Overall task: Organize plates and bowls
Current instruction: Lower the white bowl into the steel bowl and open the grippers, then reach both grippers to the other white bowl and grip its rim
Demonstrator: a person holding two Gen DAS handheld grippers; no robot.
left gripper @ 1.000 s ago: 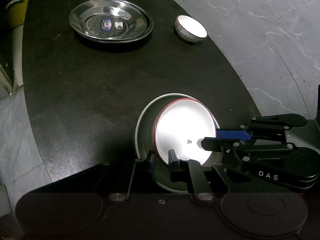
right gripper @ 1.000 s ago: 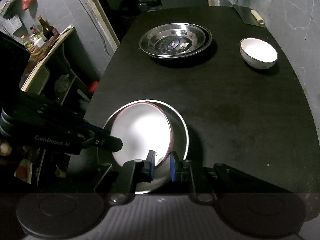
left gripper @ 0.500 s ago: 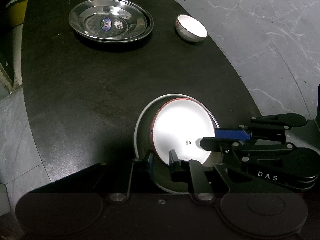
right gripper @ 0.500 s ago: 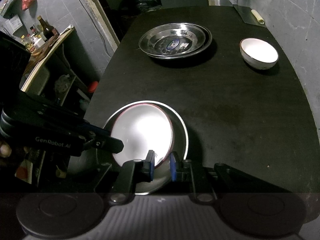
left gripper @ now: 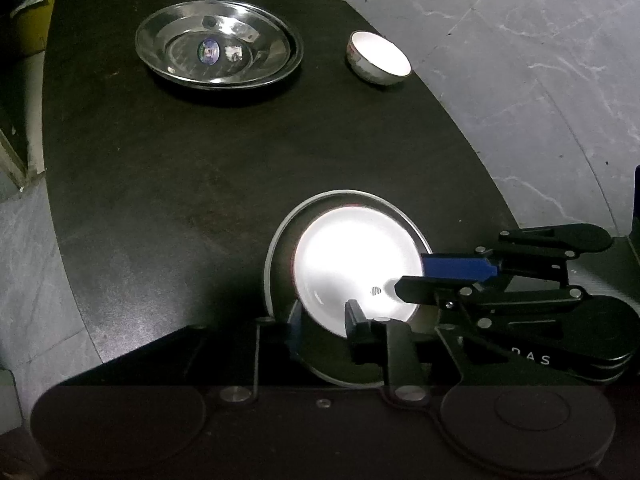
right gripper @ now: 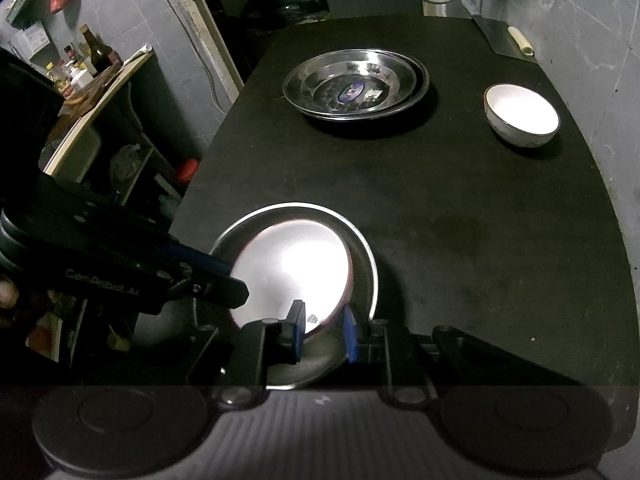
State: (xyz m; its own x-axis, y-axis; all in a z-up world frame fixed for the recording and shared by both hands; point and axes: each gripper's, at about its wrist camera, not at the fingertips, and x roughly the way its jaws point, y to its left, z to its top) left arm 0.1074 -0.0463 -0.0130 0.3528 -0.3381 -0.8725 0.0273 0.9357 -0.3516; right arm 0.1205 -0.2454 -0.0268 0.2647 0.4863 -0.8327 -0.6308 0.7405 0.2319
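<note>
A white plate with a red rim [left gripper: 352, 264] [right gripper: 292, 272] lies inside a steel plate [left gripper: 276, 248] [right gripper: 370, 264] near the front edge of the black table [left gripper: 200, 184]. My left gripper [left gripper: 324, 326] [right gripper: 234, 280] straddles the white plate's near rim. Its jaws are opening and the pads stand off the rim. My right gripper [right gripper: 323, 330] [left gripper: 410, 276] straddles the same plate's rim from the other side. Its jaws are opening too, with a gap showing beside each blue pad. The near part of both plates is hidden behind the fingers.
A stack of steel plates [left gripper: 218, 54] [right gripper: 356, 84] sits at the far middle of the table, with a white bowl [left gripper: 380, 58] [right gripper: 520, 120] to its right. A cleaver [right gripper: 500, 40] lies at the far right corner. Shelves with bottles [right gripper: 92, 60] stand left of the table.
Both grippers' jaws have spread apart around the white plate's rim. The white plate, earlier pinched and tilted up, has settled lower into the steel plate. Neither hand has shifted.
</note>
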